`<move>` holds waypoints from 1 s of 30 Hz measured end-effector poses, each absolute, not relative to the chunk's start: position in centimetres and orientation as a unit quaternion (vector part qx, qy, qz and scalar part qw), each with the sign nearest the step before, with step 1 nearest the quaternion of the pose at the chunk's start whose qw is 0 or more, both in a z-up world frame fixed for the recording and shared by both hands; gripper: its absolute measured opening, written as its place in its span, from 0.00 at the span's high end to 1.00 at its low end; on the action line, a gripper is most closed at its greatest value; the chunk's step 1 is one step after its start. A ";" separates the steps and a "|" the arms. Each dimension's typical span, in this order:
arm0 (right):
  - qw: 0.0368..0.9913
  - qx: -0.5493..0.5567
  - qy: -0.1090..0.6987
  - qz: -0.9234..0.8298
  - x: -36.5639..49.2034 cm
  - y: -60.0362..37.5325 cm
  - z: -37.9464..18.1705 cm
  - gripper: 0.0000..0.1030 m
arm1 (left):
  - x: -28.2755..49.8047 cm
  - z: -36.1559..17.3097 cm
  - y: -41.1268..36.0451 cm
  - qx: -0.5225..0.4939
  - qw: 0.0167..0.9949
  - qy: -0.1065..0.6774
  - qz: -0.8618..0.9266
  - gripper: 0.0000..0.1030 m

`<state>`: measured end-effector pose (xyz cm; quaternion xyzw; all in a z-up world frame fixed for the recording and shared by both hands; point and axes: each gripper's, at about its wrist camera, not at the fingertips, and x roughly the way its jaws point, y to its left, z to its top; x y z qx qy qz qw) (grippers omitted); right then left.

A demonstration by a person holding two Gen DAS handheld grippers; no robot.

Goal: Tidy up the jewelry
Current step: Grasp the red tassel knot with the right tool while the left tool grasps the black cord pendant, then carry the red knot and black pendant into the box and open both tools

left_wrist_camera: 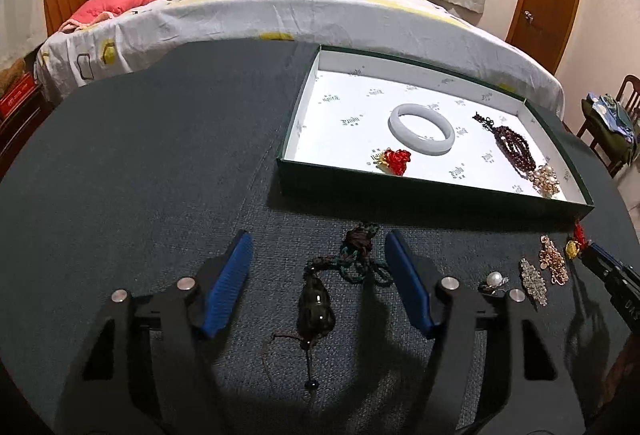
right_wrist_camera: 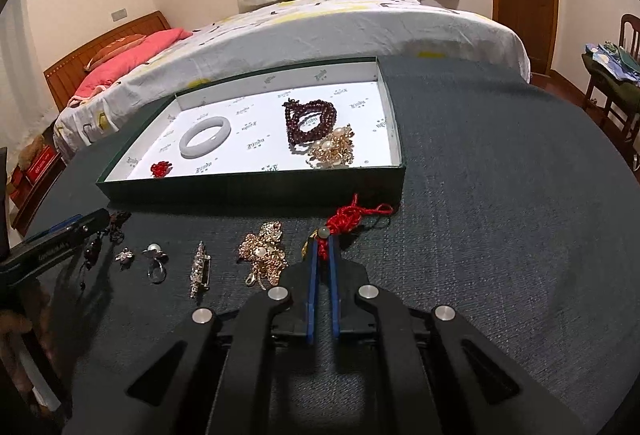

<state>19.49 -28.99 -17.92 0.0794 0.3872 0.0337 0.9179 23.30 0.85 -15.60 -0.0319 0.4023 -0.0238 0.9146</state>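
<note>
Red knotted-cord charm (right_wrist_camera: 352,217): light, limp; right gripper (right_wrist_camera: 324,247) jaws pinch its bead end. Left gripper (left_wrist_camera: 318,263) jaws wide around dark pendant (left_wrist_camera: 314,309).

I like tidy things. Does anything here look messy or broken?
Nothing looks broken or spilled. Four pieces already lie in the green box. The others wait in a row on the table in front of it. The only tangly one is the dark cord pendant, lying between the open left tool's fingers.
</note>
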 end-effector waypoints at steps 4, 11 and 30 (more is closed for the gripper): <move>0.917 0.086 0.388 0.039 19.5 -28.9 -18.0 0.94 | 23.7 -15.9 0.8 -0.016 0.913 0.407 -0.028 0.35; 0.916 0.095 0.389 0.040 19.5 -29.1 -18.1 0.94 | 25.3 -16.6 0.1 0.003 0.904 0.424 -0.060 0.57; 0.928 0.097 0.358 0.040 18.7 -28.8 -17.2 0.94 | 23.4 -15.4 -0.3 0.000 0.914 0.393 -0.102 0.91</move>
